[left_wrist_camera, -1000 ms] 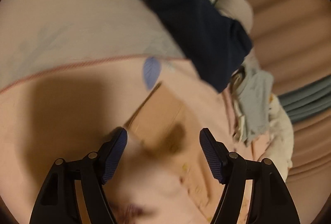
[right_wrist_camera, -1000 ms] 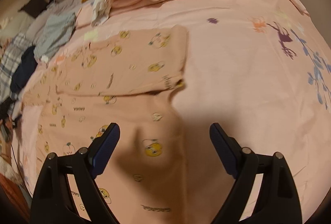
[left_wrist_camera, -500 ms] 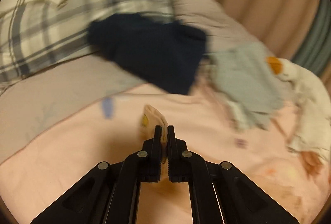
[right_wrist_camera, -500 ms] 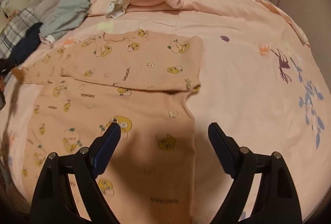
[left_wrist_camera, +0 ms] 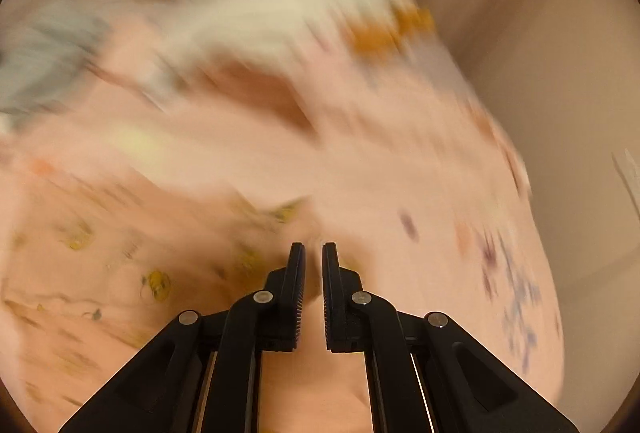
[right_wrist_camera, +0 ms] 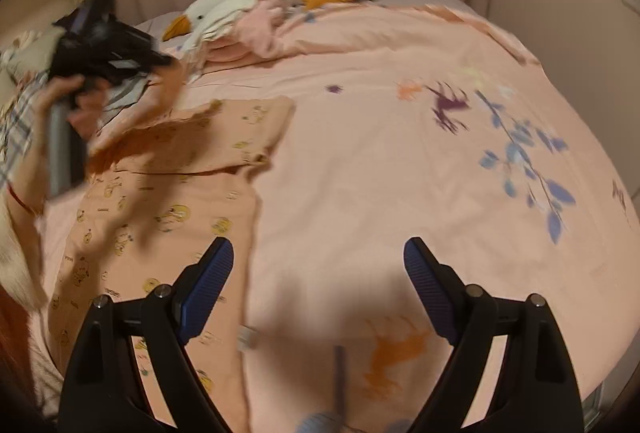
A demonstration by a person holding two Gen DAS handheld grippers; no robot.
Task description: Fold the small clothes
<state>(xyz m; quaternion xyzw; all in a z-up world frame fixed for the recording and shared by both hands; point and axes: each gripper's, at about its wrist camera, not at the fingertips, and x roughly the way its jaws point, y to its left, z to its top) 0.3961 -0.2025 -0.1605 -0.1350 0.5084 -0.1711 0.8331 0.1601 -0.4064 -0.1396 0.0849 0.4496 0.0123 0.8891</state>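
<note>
At far left, our left gripper [right_wrist_camera: 160, 61] is clamped shut on a sleeve of the peach printed garment [right_wrist_camera: 168, 193], lifting it over the pink bedspread [right_wrist_camera: 380, 153]. Our right gripper [right_wrist_camera: 318, 285] hovers wide open, empty, beside the garment's right edge.

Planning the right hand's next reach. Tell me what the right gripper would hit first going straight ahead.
Probably the bare pink bedspread: the open right gripper points down at it, just right of the orange printed garment. Depth is uncertain.
</note>
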